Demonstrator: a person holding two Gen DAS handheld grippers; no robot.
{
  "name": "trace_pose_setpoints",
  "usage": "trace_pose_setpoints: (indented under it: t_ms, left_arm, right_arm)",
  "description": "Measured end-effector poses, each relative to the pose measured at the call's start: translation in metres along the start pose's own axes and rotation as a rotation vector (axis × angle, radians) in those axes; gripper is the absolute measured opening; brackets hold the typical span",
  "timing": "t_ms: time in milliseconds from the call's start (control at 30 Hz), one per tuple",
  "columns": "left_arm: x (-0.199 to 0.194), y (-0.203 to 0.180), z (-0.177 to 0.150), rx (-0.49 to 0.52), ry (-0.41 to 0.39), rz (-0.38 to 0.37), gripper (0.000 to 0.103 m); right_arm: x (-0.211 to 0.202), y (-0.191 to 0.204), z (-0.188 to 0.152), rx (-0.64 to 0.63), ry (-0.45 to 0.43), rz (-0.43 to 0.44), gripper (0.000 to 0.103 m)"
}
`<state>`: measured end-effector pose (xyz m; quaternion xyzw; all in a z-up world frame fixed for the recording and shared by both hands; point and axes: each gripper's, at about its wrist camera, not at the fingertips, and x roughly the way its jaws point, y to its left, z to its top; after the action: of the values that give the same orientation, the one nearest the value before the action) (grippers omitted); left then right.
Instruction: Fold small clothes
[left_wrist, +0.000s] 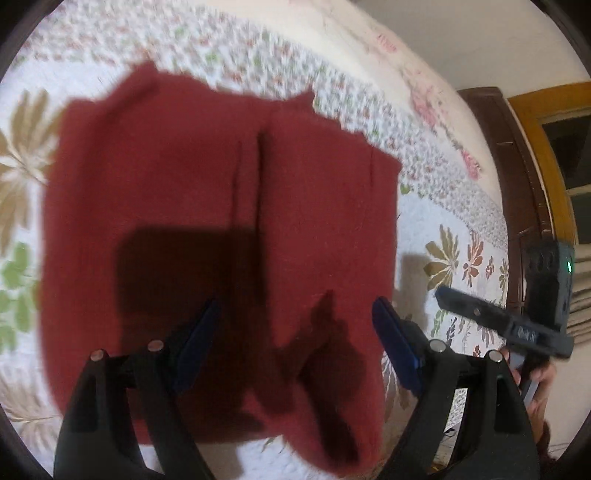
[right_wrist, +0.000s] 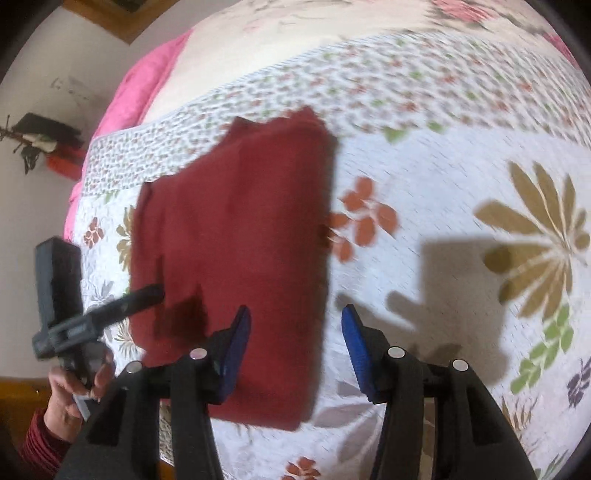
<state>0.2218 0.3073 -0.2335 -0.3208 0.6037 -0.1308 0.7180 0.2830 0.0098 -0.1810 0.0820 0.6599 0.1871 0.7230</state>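
Left wrist view: left tongs spread wide, empty, poised directly over the near edge of the red garment, folded into a rough rectangle on the floral bedspread; long axis running away from the camera. Right tongs off to the right, clear of the cloth.

Right wrist view: right tongs also wide, empty, straddling the red garment's right edge. Left tongs at its left edge; spread hard to tell here. Both about equally near.

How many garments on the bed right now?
1. A dark red garment, folded, lies flat on the floral quilt, below both open grippers. Other garments may lie outside both views.
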Motion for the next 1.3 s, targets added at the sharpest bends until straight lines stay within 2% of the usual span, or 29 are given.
trace_pose_setpoints:
  t_ms: [67,233,333,467,533,667,800,900,967,1100,1200,1300]
  left_arm:
    - [0.015,0.004,0.002,-0.048,0.025,0.021,0.083]
    - [0.02,0.005,0.004,-0.109,0.007,0.047,0.083]
    - [0.012,0.003,0.001,-0.126,-0.026,0.027,0.084]
    - [0.022,0.007,-0.004,-0.139,0.015,-0.001,0.083]
    - [0.023,0.003,-0.005,-0.124,0.014,-0.025,0.073]
    - [0.021,-0.004,-0.009,-0.1,-0.002,-0.064,0.031]
    - [0.006,-0.011,-0.01,-0.06,-0.066,-0.091,0.021]
    - [-0.019,-0.019,-0.009,-0.028,-0.138,-0.137,0.017]
    - [-0.038,-0.023,-0.008,0.009,-0.178,-0.128,0.016]
    - [-0.081,-0.017,-0.004,0.069,-0.25,-0.077,0.014]
    - [-0.112,0.001,-0.001,0.098,-0.299,-0.005,0.014]
    - [-0.124,0.03,0.003,0.052,-0.315,0.053,0.014]
  right_arm:
    - [-0.004,-0.018,-0.009,0.021,-0.008,0.015,0.052]
    - [-0.006,-0.031,-0.02,0.045,-0.022,0.037,0.052]
    - [-0.009,-0.037,-0.025,0.049,-0.027,0.047,0.052]
    - [-0.007,-0.039,-0.028,0.044,-0.028,0.049,0.052]
    - [-0.006,-0.039,-0.029,0.044,-0.026,0.055,0.052]
    - [-0.005,-0.038,-0.031,0.044,-0.023,0.054,0.052]
    - [-0.006,-0.039,-0.032,0.06,-0.025,0.062,0.052]
    - [-0.006,-0.039,-0.034,0.073,-0.022,0.062,0.052]
    - [-0.005,-0.038,-0.036,0.074,-0.021,0.063,0.052]
    - [-0.002,-0.032,-0.038,0.063,-0.016,0.066,0.052]
    - [0.004,-0.024,-0.04,0.053,-0.006,0.074,0.052]
    - [0.01,-0.015,-0.041,0.036,0.007,0.081,0.052]
